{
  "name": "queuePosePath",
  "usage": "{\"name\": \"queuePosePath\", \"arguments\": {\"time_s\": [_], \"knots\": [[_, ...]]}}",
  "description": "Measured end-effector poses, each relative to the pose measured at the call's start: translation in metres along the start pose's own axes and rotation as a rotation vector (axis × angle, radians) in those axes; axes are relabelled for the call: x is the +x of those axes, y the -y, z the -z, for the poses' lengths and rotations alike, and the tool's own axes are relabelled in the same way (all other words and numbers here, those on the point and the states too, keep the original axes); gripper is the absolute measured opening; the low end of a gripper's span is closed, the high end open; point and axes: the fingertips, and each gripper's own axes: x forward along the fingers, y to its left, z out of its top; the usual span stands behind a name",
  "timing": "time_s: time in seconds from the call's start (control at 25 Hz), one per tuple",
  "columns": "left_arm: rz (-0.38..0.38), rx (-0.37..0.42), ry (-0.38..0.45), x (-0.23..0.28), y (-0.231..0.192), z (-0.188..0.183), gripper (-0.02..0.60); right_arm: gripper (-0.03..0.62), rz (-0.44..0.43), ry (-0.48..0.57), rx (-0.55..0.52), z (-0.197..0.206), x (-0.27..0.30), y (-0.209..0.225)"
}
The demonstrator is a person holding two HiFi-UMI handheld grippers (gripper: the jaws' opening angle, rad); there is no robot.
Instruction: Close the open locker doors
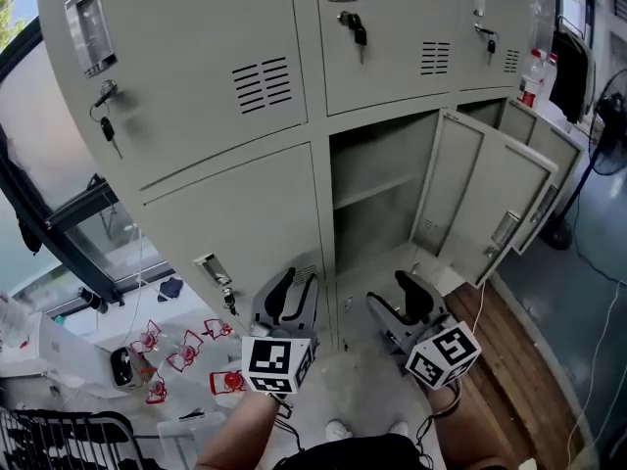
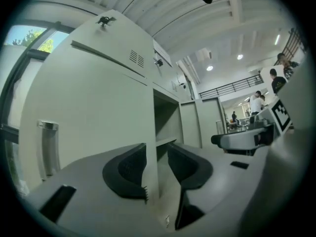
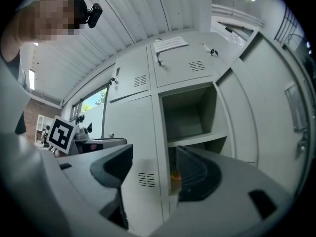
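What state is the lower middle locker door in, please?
Open: the door stands swung out to the right, baring the shelf inside.

Both level — left hand-held gripper [image 1: 292,294] and right hand-held gripper [image 1: 404,306], jaws apart, empty.

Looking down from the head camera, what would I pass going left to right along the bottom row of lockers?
closed lower door with a key in its lock → open compartment with a shelf → open door → black fan
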Motion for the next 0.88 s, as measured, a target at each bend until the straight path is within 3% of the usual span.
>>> {"name": "queuePosePath", "arguments": {"time_s": [0.48,0.88], "knots": [[0.342,-0.025,0.001,0.056,0.136,-0.001,0.144,0.264,0.299,0.031,-0.008,-0.019,-0.106,0.091],[0.441,-0.011,-0.045,0.071,0.225,0.011,0.198,0.275,0.38,0.038,0.011,-0.028,-0.18,0.165]]}}
